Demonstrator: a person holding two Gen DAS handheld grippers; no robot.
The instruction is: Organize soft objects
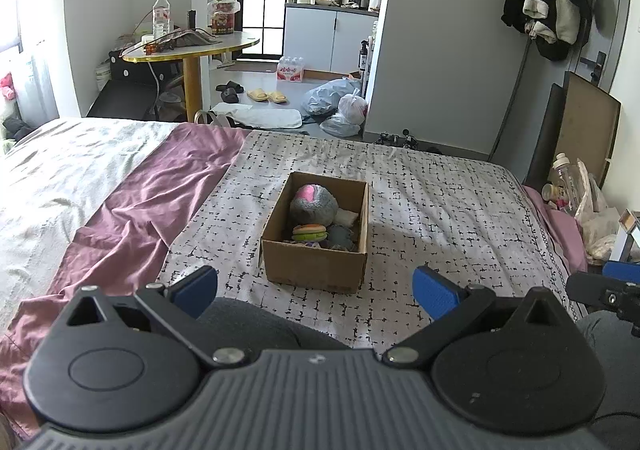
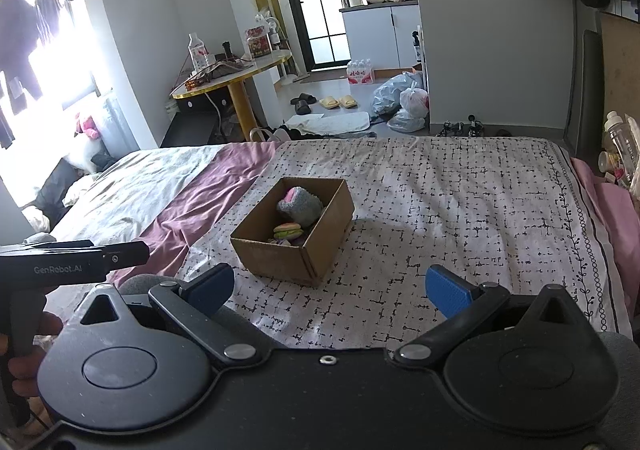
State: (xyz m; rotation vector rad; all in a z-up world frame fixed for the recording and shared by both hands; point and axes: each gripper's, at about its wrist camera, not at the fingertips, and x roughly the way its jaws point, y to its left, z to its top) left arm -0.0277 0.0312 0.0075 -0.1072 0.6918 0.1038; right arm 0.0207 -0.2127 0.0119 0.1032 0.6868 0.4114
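Note:
A brown cardboard box (image 1: 316, 270) stands on the patterned white sheet of the bed; it also shows in the right wrist view (image 2: 280, 260). Inside lie a grey plush with a pink patch (image 1: 314, 204) (image 2: 300, 202), a soft burger toy (image 1: 309, 233) (image 2: 288, 230) and other soft items. My left gripper (image 1: 316, 292) is open and empty, just short of the box's near wall. My right gripper (image 2: 330, 290) is open and empty, near the box's right front corner.
A purple sheet (image 1: 132, 210) and a pale blanket (image 1: 60, 162) cover the bed's left side. A round table (image 1: 192, 46) with a bottle stands beyond. Bags (image 1: 340, 102) and slippers lie on the floor. Clutter with a bottle (image 1: 568, 186) sits at the right bed edge.

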